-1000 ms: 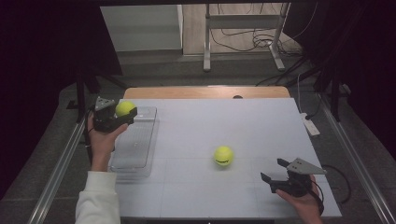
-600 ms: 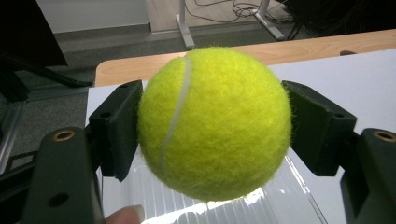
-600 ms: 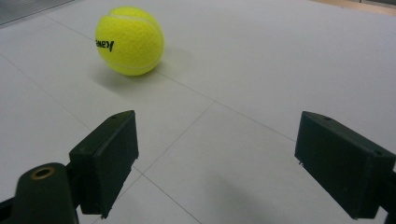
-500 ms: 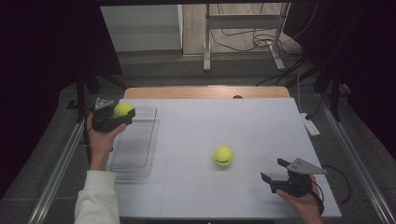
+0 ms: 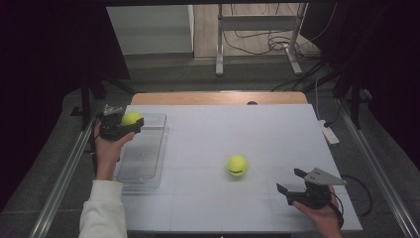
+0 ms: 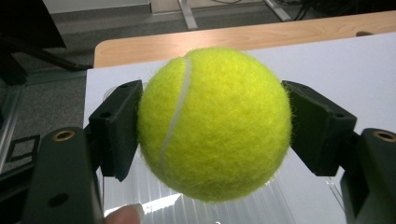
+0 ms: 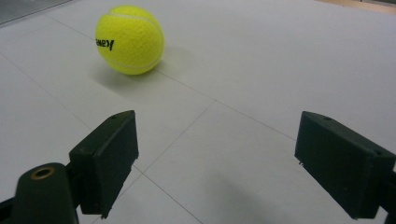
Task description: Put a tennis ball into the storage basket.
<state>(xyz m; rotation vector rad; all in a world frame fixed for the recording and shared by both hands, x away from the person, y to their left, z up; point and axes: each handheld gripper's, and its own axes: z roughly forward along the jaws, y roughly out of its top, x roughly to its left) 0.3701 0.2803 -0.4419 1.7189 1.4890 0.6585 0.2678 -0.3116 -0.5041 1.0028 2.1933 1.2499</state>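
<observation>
My left gripper (image 5: pixel 130 122) is shut on a yellow tennis ball (image 5: pixel 131 118) and holds it above the far end of a clear plastic tray (image 5: pixel 148 163) at the table's left. In the left gripper view the ball (image 6: pixel 215 123) sits squeezed between both black pads (image 6: pixel 119 126), with the tray's ribbed floor (image 6: pixel 233 210) below. A second tennis ball (image 5: pixel 237 165) lies on the white table mid-right. My right gripper (image 5: pixel 291 182) rests near the front right corner, open and holding nothing; that ball (image 7: pixel 130 39) lies ahead and to the left of its jaws.
The white table surface (image 5: pixel 223 134) has a wooden strip (image 5: pixel 218 97) along its far edge. A white power strip (image 5: pixel 329 132) lies off the right edge. Metal rails (image 5: pixel 64 173) run along both sides, and a stand with cables (image 5: pixel 257 44) is behind the table.
The left gripper with its ball has shifted slightly along the tray; the right gripper and the loose ball have kept still.
</observation>
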